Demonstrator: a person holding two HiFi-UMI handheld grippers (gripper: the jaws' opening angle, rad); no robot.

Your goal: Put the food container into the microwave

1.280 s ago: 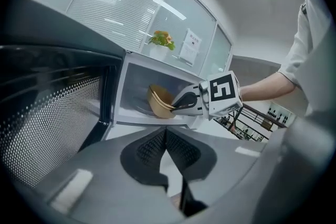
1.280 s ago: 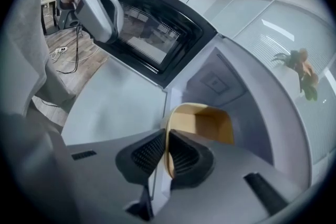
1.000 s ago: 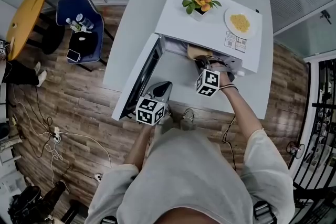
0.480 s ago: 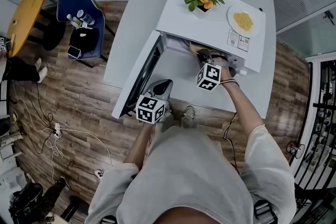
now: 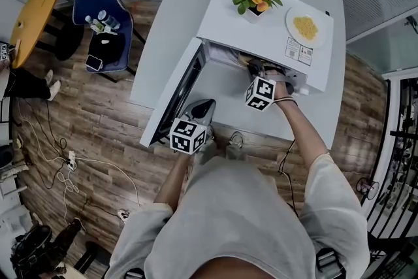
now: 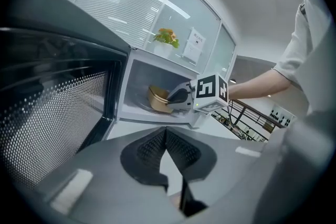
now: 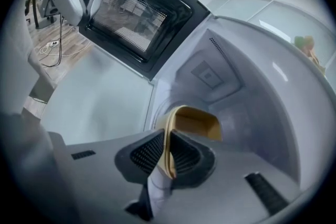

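My right claw pinches the food container rim inside the microwave, walls well clear. My left claw is closed, empty, by the open door. Head view barely shows the container.

The person wears a loose pale grey short-sleeved shirt whose wide sleeves end near the elbow, a thin dark strap round the right wrist and pale grey shoes. The matte grey plastic left gripper and the matching grey right gripper each carry a white cube with black square markers, the left cube and the right cube. Each gripper has 2 dark jaw pads moulded in a fine grid of ribs.
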